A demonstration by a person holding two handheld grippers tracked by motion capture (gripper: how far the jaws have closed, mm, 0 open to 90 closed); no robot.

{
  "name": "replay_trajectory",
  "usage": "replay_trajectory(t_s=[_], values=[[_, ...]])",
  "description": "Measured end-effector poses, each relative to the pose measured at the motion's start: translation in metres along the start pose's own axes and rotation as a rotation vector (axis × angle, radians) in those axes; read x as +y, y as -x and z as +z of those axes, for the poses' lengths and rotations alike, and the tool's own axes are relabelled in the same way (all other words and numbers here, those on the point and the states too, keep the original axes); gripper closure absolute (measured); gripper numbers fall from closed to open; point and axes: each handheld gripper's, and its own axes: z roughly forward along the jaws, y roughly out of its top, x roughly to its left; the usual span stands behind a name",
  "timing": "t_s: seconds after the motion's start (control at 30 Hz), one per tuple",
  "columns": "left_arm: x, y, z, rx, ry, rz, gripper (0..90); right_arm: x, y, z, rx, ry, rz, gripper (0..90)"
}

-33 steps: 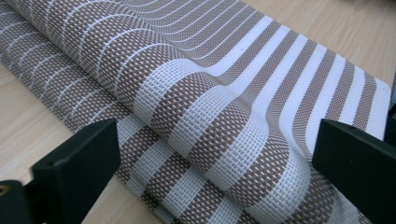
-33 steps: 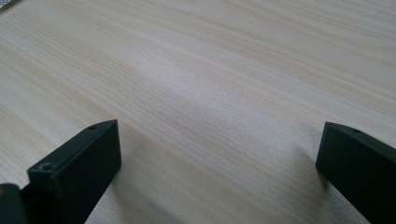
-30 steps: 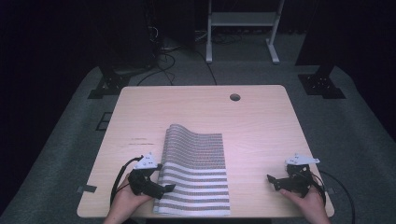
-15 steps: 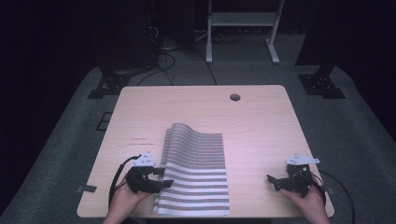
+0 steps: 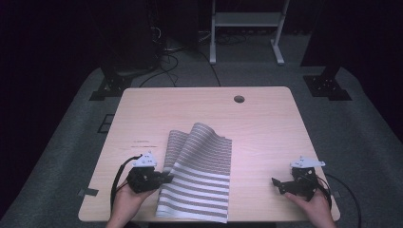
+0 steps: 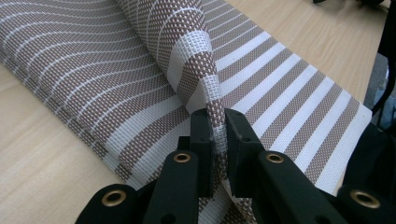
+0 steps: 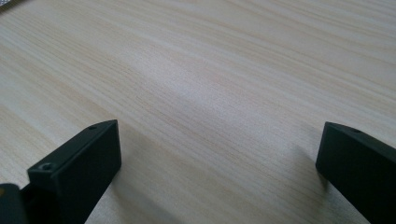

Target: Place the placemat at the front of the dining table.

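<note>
A: Where does the striped placemat (image 5: 199, 178) lie?

B: On the near middle of the wooden table (image 5: 266, 128), its near edge almost at the table's front edge. Its left edge is lifted and curled over, and the far part lies in a raised fold.

A: And the left gripper (image 6: 218, 135)?

B: Its jaws have just been closing, and they now pinch that lifted edge of woven fabric between them. In the high view it sits at the mat's left side (image 5: 164, 178).

A: Room to move?

B: Bare wood stretches right of the mat to the right gripper (image 5: 277, 184), which rests well apart with jaws spread over bare wood, and beyond the mat to the cable hole (image 5: 239, 99).

A: Anything hidden?

B: The mat's underside, and the fold hides the layers beneath.
</note>
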Motion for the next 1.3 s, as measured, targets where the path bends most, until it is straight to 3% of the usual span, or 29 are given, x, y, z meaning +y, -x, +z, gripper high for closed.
replay_trajectory(t_s=[1.3], values=[[0.054, -0.041, 0.021, 0.065, 0.057, 0.003, 86.1, 0.000, 0.000, 0.000, 0.000, 0.000, 0.000, 0.0]])
